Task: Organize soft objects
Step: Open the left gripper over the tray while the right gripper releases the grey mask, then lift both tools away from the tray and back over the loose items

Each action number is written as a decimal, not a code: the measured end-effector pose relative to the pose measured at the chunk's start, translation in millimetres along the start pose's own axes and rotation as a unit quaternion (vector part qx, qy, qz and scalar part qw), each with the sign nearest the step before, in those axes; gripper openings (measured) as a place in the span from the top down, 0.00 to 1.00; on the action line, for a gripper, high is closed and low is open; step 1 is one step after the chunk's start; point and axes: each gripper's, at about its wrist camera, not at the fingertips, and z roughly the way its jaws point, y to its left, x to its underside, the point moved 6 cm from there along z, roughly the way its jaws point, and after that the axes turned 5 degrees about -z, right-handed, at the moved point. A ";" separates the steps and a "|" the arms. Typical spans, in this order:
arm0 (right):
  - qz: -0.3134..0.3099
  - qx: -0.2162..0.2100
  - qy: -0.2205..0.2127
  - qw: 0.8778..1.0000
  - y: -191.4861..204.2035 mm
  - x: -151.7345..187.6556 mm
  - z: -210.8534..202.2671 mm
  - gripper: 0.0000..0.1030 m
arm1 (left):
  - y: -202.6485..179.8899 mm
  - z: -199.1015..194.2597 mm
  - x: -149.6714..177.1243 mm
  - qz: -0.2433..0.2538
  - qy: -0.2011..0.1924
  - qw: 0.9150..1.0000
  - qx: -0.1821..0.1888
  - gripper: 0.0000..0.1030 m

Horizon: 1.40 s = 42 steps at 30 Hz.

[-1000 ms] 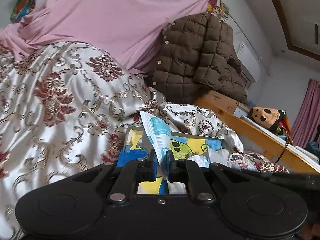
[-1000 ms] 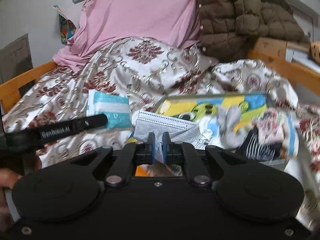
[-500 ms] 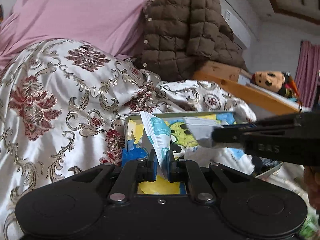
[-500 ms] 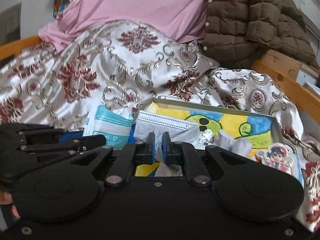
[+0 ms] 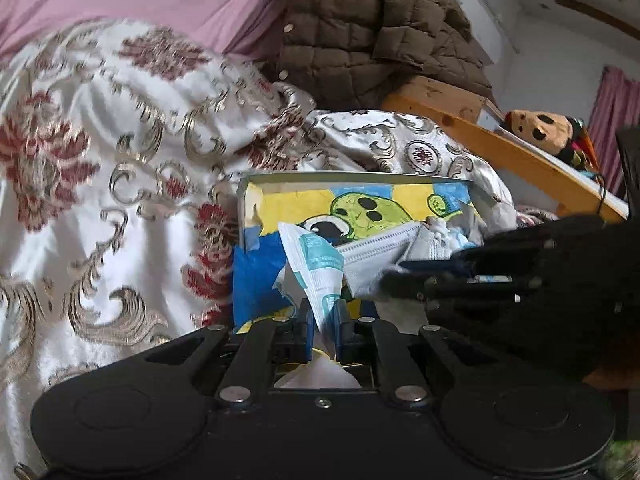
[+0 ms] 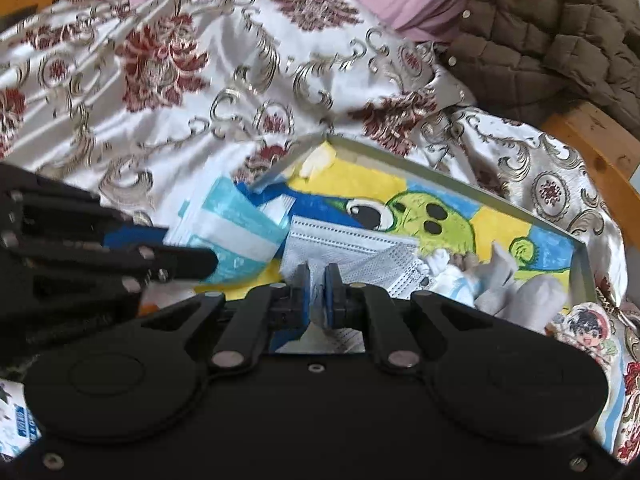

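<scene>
My left hand-held gripper [image 5: 322,322] pinches the white-and-teal packet [image 5: 320,268], my right hand-held gripper [image 6: 316,290] the grey pleated mask [image 6: 348,248]; over the shallow cartoon-lined tray [image 6: 440,178] they're crowded and could snag.

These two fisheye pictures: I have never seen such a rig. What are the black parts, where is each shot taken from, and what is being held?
No robot here: a person holds a two-finger tool in each hand, and a camera on each looks forward along its fingers. The black shape low in each picture is that tool's own body.

The left view shows the left tool shut on a white and teal mask packet. The right view shows the right tool shut on a grey face mask. Each tool also shows from the side in the other's picture.

Both hang over a shallow cartoon-printed box lying on a floral bedspread, with a brown quilted jacket behind.
</scene>
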 end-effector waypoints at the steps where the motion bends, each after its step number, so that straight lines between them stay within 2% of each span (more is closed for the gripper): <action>1: 0.000 0.000 0.003 1.000 1.4 1.5 1.9 0.98 | 2.9 1.3 0.3 -0.011 0.005 1.000 0.003 0.89; 9: -0.001 0.000 0.004 1.000 7.9 12.9 7.1 0.96 | 9.4 6.4 2.3 -0.040 0.016 0.999 0.001 0.81; 16: 0.009 0.002 -0.012 1.000 -0.9 14.9 -18.7 0.87 | 7.0 0.4 0.4 -0.036 0.007 0.999 -0.009 0.53; 18: 0.011 0.004 -0.017 1.000 -4.5 13.6 -27.3 0.82 | 5.4 -2.7 -0.3 -0.034 0.005 0.999 -0.013 0.48; 20: 0.018 0.004 -0.022 1.000 -7.5 14.2 -34.1 0.73 | 3.7 -6.3 -1.3 -0.034 0.004 0.999 -0.017 0.42; 26: 0.034 0.005 -0.032 0.999 -18.4 17.6 -55.5 0.59 | -0.8 -23.5 -7.3 -0.035 -0.003 0.999 -0.032 0.30; 31: 0.040 0.007 -0.043 0.998 -24.2 18.9 -73.5 0.47 | -9.1 -40.4 -10.2 -0.022 -0.010 0.999 -0.048 0.25; 35: 0.051 0.009 -0.054 0.997 -28.1 20.5 -87.6 0.36 | -10.7 -57.8 -9.4 -0.034 -0.016 0.998 -0.058 0.24; 40: 0.079 0.007 -0.086 0.993 -36.5 26.9 -128.4 0.24 | -24.6 -89.1 -7.2 -0.002 -0.048 0.996 -0.078 0.21; 42: 0.092 0.006 -0.106 0.990 -40.1 29.9 -148.8 0.15 | -30.8 -102.8 -7.5 0.000 -0.063 0.995 -0.079 0.18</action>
